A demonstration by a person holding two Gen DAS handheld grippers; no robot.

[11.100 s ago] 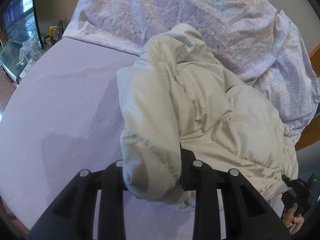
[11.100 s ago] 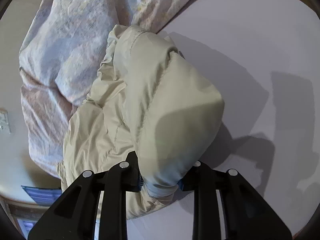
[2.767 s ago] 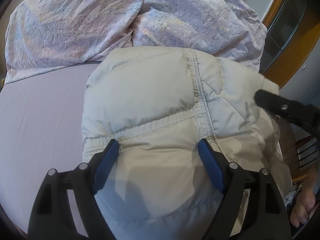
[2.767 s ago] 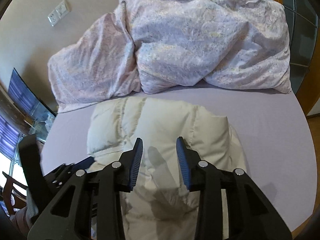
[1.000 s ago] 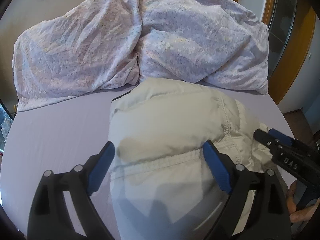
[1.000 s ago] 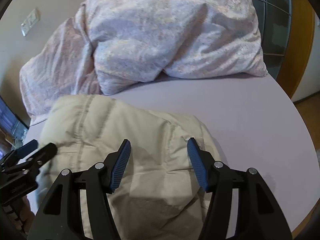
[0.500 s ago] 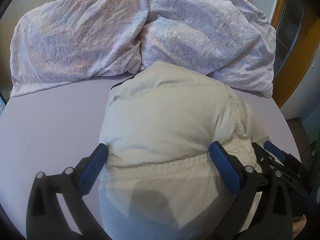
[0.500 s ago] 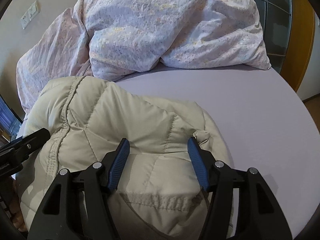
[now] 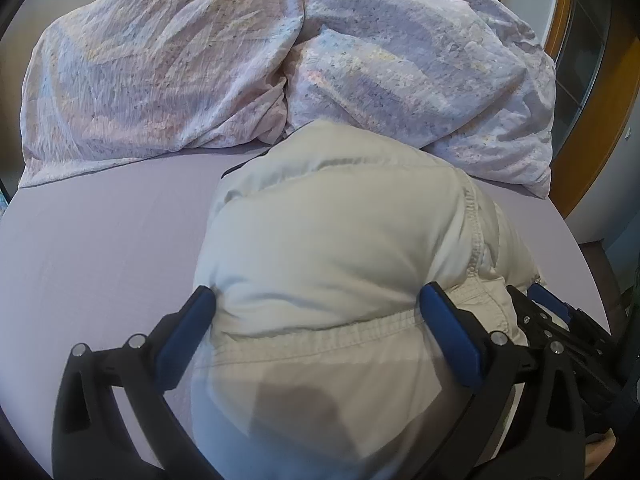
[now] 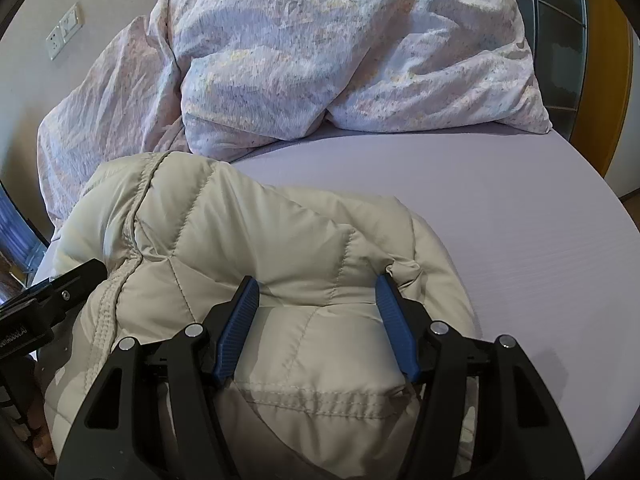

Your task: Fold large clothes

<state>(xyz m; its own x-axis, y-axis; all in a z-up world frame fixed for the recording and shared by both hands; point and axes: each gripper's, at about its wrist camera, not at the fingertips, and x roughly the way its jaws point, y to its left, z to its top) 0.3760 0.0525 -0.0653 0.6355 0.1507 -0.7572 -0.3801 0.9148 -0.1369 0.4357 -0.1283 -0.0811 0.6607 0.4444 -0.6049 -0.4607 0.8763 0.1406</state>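
A cream puffy jacket (image 9: pixel 340 232) lies folded into a thick bundle on the lilac bed sheet (image 9: pixel 100 248). My left gripper (image 9: pixel 320 304) is open at its widest and straddles the bundle's near end, with a blue pad at each side of it. In the right wrist view the same jacket (image 10: pixel 240 220) fills the gap of my right gripper (image 10: pixel 316 292), which is open about halfway, its fingers resting down into the padding. Each gripper shows in the other's view: the right gripper (image 9: pixel 560 320) beside the left one, and the left gripper (image 10: pixel 60 292) at the jacket's left side.
A crumpled pale floral duvet (image 9: pixel 200 60) is heaped along the far side of the bed, just behind the jacket. Bare sheet (image 10: pixel 520 220) stretches to the right of the jacket. A wall socket (image 10: pixel 64 30) and an orange wooden door frame (image 9: pixel 600 100) lie beyond.
Both grippers have sunk onto the jacket bundle, which now looks larger between the fingers. The left fingers have spread a little wider. The jacket itself stays in place.
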